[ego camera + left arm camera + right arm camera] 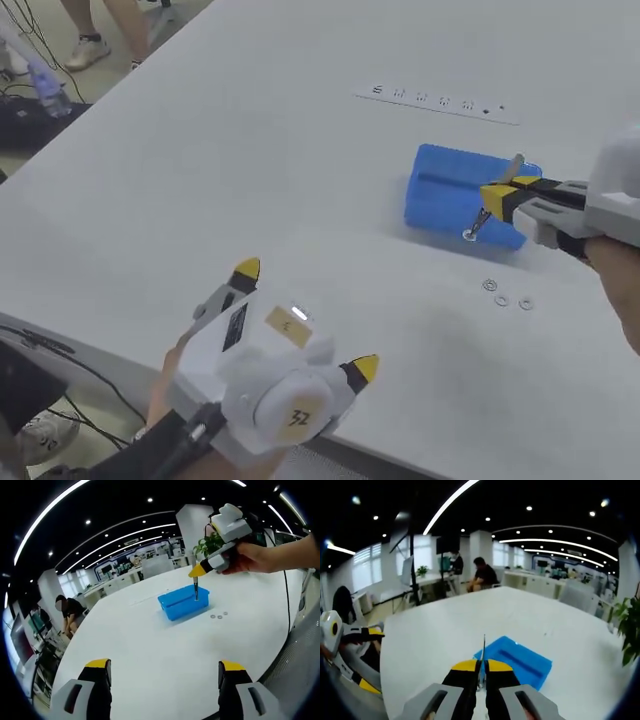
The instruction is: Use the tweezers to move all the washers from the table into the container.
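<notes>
In the head view the left gripper point(306, 318) sits at six o'clock over the white table point(250, 150), its jaws wide apart with nothing between them. The right gripper point(508, 190) comes in from three o'clock, clamped on the tweezers point(490, 205), which slant down over the near edge of the blue container point(450, 190). A washer point(469, 235) shows at their tip. Three more washers point(503, 297) lie on the table at five o'clock of the container, just beside it.

In the left gripper view its own jaws stand apart. At one o'clock the right gripper point(199, 570) holds the tweezers point(195, 589) upright into the container point(180, 605). The washers point(219, 615) lie at four o'clock of it.

In the right gripper view the jaws are pressed together on the tweezers point(483, 647). The container point(520, 662) lies just beyond, at one o'clock. The left gripper point(347, 650) is at nine o'clock.
</notes>
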`<action>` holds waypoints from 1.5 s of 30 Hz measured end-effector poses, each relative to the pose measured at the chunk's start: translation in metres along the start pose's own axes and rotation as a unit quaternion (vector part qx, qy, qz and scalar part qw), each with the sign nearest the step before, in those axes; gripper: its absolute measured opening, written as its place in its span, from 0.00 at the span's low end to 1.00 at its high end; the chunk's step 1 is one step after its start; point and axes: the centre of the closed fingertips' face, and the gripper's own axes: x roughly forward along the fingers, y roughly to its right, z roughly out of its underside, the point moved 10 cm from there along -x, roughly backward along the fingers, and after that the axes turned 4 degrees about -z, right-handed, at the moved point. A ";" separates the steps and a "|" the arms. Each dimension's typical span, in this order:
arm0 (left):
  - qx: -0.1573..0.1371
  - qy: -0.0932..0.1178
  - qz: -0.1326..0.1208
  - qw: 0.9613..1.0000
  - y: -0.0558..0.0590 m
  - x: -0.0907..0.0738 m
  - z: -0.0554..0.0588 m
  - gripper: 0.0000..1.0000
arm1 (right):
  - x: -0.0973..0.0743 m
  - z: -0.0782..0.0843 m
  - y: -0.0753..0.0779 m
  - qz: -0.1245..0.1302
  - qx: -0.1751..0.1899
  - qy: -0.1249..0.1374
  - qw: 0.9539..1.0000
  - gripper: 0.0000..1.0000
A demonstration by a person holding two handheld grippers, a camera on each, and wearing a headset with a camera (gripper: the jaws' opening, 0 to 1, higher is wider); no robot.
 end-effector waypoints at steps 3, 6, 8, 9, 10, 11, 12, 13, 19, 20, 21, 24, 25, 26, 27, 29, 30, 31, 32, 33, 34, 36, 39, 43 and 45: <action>0.001 -0.001 0.001 1.000 0.001 0.000 0.000 0.90 | 0.005 -0.002 0.004 0.002 -0.005 0.004 1.000 0.01; 0.002 -0.002 0.002 1.000 0.001 0.000 0.000 0.90 | 0.007 -0.010 0.010 0.009 -0.007 0.010 1.000 0.01; 0.002 -0.002 0.002 1.000 0.001 0.000 0.000 0.90 | 0.015 -0.013 0.015 0.013 -0.010 0.012 1.000 0.01; 0.002 -0.002 0.003 1.000 0.001 0.000 0.000 0.90 | 0.017 -0.014 0.017 0.013 -0.010 0.014 1.000 0.01; 0.002 -0.002 0.003 1.000 0.001 0.000 0.000 0.90 | 0.020 -0.015 0.019 0.014 -0.009 0.015 1.000 0.01; 0.002 -0.003 0.003 1.000 0.001 0.000 0.000 0.90 | 0.023 -0.016 0.020 0.017 -0.008 0.016 1.000 0.01; 0.003 -0.003 0.003 1.000 0.001 0.000 0.000 0.90 | 0.025 -0.016 0.020 0.019 -0.007 0.016 1.000 0.01; 0.002 -0.003 0.003 1.000 0.001 0.000 0.000 0.89 | 0.028 -0.015 0.022 0.021 -0.007 0.015 1.000 0.01; 0.003 -0.005 0.003 1.000 0.001 0.000 0.001 0.89 | 0.048 -0.004 0.029 0.049 0.004 0.002 0.999 0.01; 0.002 -0.004 0.003 1.000 0.001 0.000 0.000 0.89 | 0.048 -0.002 0.031 0.056 0.004 0.000 0.998 0.01; 0.001 -0.004 0.003 1.000 0.001 0.000 0.000 0.89 | 0.052 0.001 0.034 0.064 0.006 -0.005 0.998 0.01; 0.000 -0.002 0.005 1.000 0.001 0.000 0.000 0.89 | 0.060 0.009 0.038 0.068 0.018 -0.013 0.997 0.01; 0.000 -0.003 0.006 1.000 0.001 0.000 0.000 0.89 | 0.062 0.012 0.040 0.071 0.023 -0.017 0.997 0.01; 0.000 -0.003 0.006 1.000 0.001 0.000 0.000 0.89 | 0.064 0.014 0.041 0.075 0.026 -0.017 0.997 0.01; 0.001 -0.004 0.008 1.000 0.002 0.001 0.000 0.89 | 0.066 0.017 0.043 0.077 0.028 -0.018 0.996 0.01; 0.004 -0.004 0.011 1.000 0.003 0.001 0.000 0.89 | 0.070 0.023 0.044 0.079 0.036 -0.025 0.996 0.01; 0.005 -0.003 0.012 1.000 0.003 0.001 0.000 0.89 | 0.070 0.025 0.043 0.078 0.042 -0.026 0.996 0.01; 0.005 -0.002 0.014 1.000 0.004 0.001 0.000 0.89 | 0.071 0.026 0.044 0.078 0.043 -0.026 0.996 0.01; 0.006 -0.002 0.013 1.000 0.004 0.001 0.000 0.88 | 0.074 0.027 0.045 0.079 0.043 -0.028 0.996 0.01; 0.006 -0.004 0.013 1.000 0.003 0.001 0.000 0.88 | 0.075 0.028 0.046 0.080 0.040 -0.032 0.995 0.01; 0.005 -0.004 0.013 1.000 0.003 0.001 0.000 0.88 | 0.074 0.030 0.044 0.085 0.034 -0.039 0.995 0.01; 0.002 -0.002 0.013 1.000 0.003 0.000 0.000 0.88 | 0.075 0.033 0.045 0.085 0.034 -0.042 0.995 0.01; 0.001 -0.003 0.012 1.000 0.002 0.000 0.000 0.88 | 0.074 0.035 0.044 0.085 0.040 -0.046 0.995 0.01; 0.002 -0.002 0.014 1.000 0.003 0.000 0.000 0.88 | 0.076 0.037 0.047 0.087 0.043 -0.045 0.994 0.01; 0.003 -0.002 0.013 1.000 0.003 0.000 0.000 0.87 | 0.077 0.037 0.046 0.087 0.041 -0.044 0.994 0.01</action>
